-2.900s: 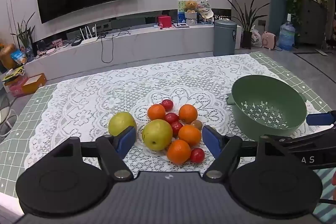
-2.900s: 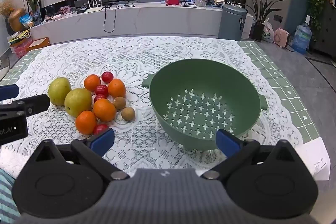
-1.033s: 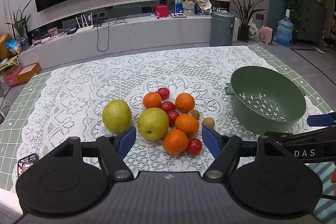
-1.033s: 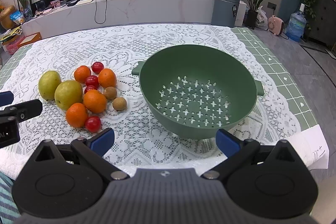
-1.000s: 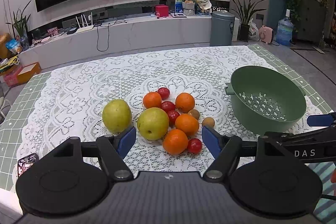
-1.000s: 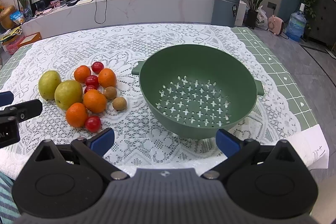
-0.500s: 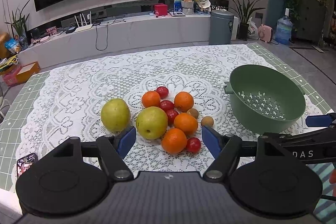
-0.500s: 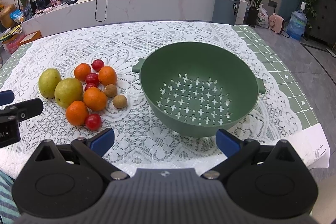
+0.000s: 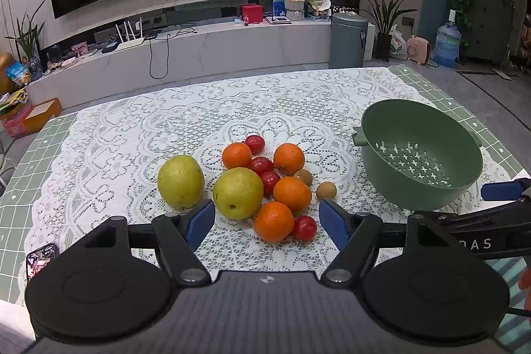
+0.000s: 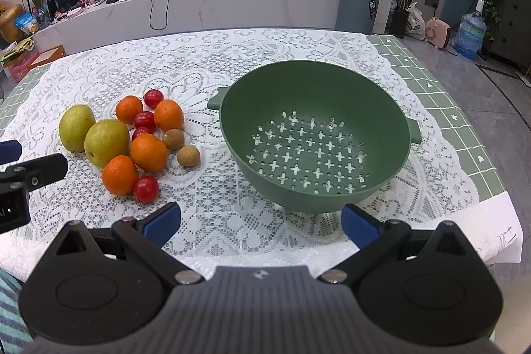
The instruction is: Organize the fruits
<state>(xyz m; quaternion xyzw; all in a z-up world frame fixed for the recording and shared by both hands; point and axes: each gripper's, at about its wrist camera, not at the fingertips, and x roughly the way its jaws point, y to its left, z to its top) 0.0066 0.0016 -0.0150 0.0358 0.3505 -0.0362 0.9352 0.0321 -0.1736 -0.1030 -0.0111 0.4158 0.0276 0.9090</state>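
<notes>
A cluster of fruit lies on the lace tablecloth: two yellow-green pears [image 9: 237,192] [image 10: 106,141], several oranges [image 9: 274,221] [image 10: 148,152], several red cherry tomatoes [image 9: 304,228] [image 10: 145,188] and two small brown kiwis [image 9: 326,190] [image 10: 188,156]. An empty green colander [image 9: 420,154] [image 10: 314,134] stands to the right of the fruit. My left gripper [image 9: 266,223] hovers open just in front of the fruit, with nothing between its fingers. My right gripper [image 10: 260,224] is open in front of the colander, holding nothing.
The table [image 10: 464,108] has a green grid mat under the lace cloth. A phone [image 9: 41,256] lies near the front left corner and a white paper [image 10: 497,238] at the front right edge. Behind the table are a white TV bench, a grey bin and plants.
Both grippers drew back slightly since three seconds ago, so fruit and colander look a little farther off. Over the last second nothing has visibly moved.
</notes>
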